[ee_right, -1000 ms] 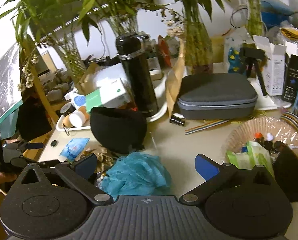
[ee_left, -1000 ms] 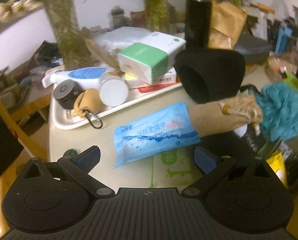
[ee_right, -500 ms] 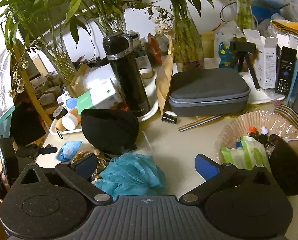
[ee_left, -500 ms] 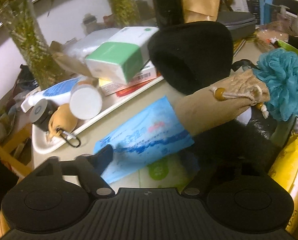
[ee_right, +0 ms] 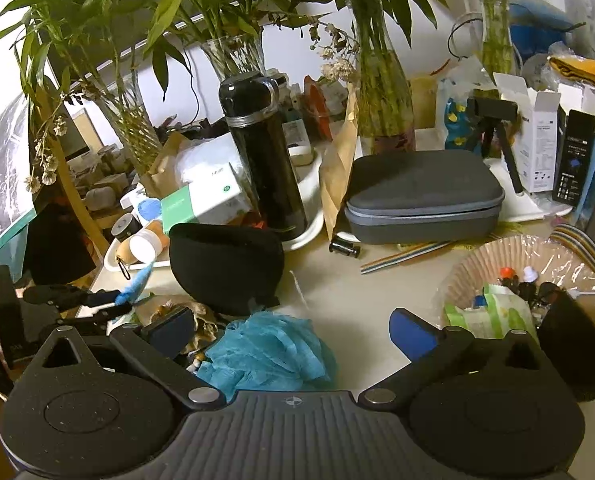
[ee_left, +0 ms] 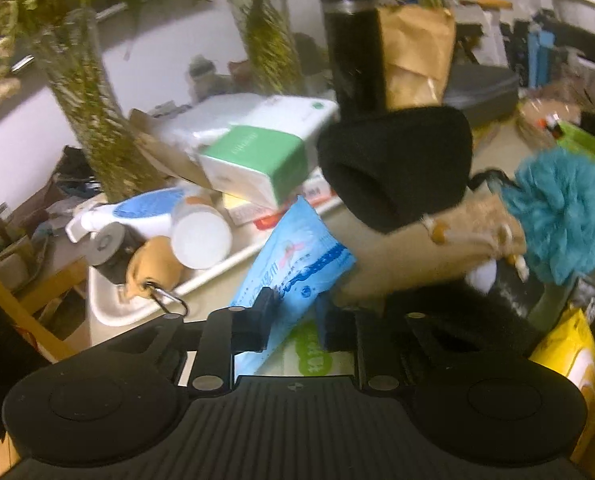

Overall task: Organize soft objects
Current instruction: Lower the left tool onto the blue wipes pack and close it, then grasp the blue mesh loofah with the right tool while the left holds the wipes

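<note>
On the cluttered surface, a blue wet-wipe pack is being gripped.
The left gripper has just been closing, and its fingers are pinched on the pack's near end, tilted up beside the white tray. The right gripper is held wide open and empty above the teal bath pouf. A lift and a carry to a sorting spot are probably called for next.

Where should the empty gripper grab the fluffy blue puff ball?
Probably from above, pinching the top bunch of the blue mesh puff. It lies loose on the table right before the right gripper, whose jaws stand open; its gathered folds squash easily.
</note>
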Demonstrator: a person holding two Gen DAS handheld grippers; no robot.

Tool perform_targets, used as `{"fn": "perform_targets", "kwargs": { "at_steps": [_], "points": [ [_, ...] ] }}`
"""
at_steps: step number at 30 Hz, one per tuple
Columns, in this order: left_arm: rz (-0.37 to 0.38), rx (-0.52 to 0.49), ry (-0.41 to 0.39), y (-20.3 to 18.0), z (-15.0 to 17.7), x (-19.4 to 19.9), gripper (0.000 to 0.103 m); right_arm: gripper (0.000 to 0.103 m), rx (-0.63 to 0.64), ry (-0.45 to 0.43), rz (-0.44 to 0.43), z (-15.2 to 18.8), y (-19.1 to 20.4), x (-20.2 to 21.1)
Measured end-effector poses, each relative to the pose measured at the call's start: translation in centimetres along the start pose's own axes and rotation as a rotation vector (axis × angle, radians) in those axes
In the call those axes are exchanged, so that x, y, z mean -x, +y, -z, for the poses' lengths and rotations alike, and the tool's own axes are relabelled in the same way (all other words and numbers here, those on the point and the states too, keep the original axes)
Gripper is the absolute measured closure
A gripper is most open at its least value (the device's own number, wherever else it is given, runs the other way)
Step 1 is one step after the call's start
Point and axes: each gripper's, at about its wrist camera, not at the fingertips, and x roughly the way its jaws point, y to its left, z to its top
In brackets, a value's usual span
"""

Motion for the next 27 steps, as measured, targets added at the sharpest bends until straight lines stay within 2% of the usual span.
{"fn": "perform_targets", "kwargs": {
  "at_steps": [7,14,16,21,24,27],
  "points": [
    [-0.008,0.157,-0.045,2.3,-0.4,2.5,0.091,0.0,-0.012,-0.012,0.006,0.0,-0.2,0.2],
    [0.017,0.33,-0.049,4.5,0.2,4.6,0.092,0.0,-0.013,-0.018,0.008,0.1,-0.1,0.4],
    [-0.003,0.338,-0.02,4.6,0.6,4.5,0.091,0.0,-0.013,-0.017,0.008,0.1,0.0,0.5],
    [-0.034,0.339,-0.006,4.9,1.1,4.4,0.089,0.0,-0.011,-0.019,0.004,0.1,0.3,0.5],
    [-0.06,0.333,0.065,4.8,1.4,3.1,0.086,0.0,-0.006,-0.015,0.007,0.1,0.4,0.4],
    [-0.051,0.322,0.094,4.6,1.8,1.9,0.086,0.0,-0.003,-0.019,0.005,0.0,0.3,0.5]
  ]
}}
